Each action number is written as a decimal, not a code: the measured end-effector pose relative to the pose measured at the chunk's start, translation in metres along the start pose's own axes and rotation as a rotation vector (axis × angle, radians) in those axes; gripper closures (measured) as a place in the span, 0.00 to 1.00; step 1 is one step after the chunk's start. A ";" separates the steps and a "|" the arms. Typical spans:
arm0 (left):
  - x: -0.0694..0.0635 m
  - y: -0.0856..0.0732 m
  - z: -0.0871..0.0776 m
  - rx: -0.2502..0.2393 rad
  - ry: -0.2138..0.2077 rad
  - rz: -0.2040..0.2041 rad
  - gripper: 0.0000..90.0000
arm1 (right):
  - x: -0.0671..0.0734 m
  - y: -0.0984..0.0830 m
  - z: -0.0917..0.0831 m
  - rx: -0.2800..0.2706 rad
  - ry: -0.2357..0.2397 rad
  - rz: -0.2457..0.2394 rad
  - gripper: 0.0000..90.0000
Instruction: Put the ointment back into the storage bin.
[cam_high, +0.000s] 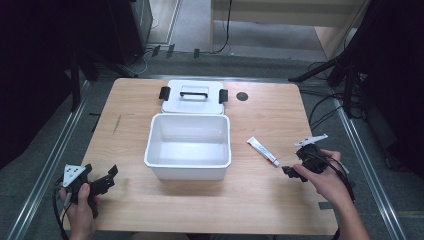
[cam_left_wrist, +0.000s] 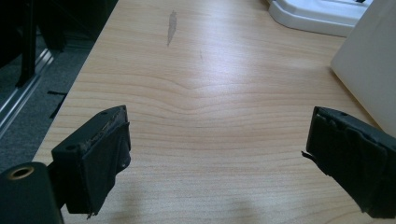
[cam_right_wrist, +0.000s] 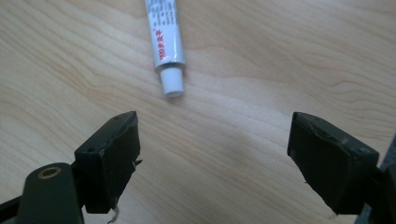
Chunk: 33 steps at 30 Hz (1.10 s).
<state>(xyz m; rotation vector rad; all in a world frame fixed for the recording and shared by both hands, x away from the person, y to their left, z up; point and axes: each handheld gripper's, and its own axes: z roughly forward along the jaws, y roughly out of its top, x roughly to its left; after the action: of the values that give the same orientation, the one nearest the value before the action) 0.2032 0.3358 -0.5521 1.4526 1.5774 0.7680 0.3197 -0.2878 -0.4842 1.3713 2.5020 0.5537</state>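
The left gripper (cam_high: 102, 181) has its fingers (cam_left_wrist: 95, 158) spread wide apart with nothing between them, only bare wood grain showing in the gap. The right gripper (cam_high: 295, 171) is likewise wide open and empty, its black fingers (cam_right_wrist: 109, 161) poised just short of the capped end of a small tube (cam_right_wrist: 164, 44); whether they rest on the wood cannot be told.

A white open box (cam_high: 188, 167) sits at the middle of the bench (cam_high: 260, 200). The left hand (cam_high: 80, 207) holds its gripper well off the box's near left corner, pointing towards the box. The right hand (cam_high: 327, 177) holds its gripper to the box's right, angled towards the tube, which lies flat on the wood between the box and that gripper.

The box is smooth white plastic, rectangular with rounded corners. Its lid (cam_high: 192, 97) lies flat touching the box's far side, white with a black handle and black side clips. The tube is white with red print and a white cap. The bench top is pale wood-grain laminate.
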 end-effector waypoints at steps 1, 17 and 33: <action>0.000 0.000 0.000 0.000 0.000 0.000 0.08 | 0.001 0.003 0.002 0.025 -0.002 -0.006 0.19; 0.001 0.001 0.001 0.013 -0.002 -0.005 0.08 | 0.016 0.045 0.023 0.304 -0.012 -0.078 0.23; 0.001 0.001 0.002 0.017 -0.007 -0.007 0.08 | 0.025 0.080 0.037 0.347 -0.020 -0.105 0.43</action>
<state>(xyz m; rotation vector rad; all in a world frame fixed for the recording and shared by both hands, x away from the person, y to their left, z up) 0.2050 0.3366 -0.5524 1.4602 1.5863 0.7464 0.3809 -0.2193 -0.4834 1.3328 2.7260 0.0850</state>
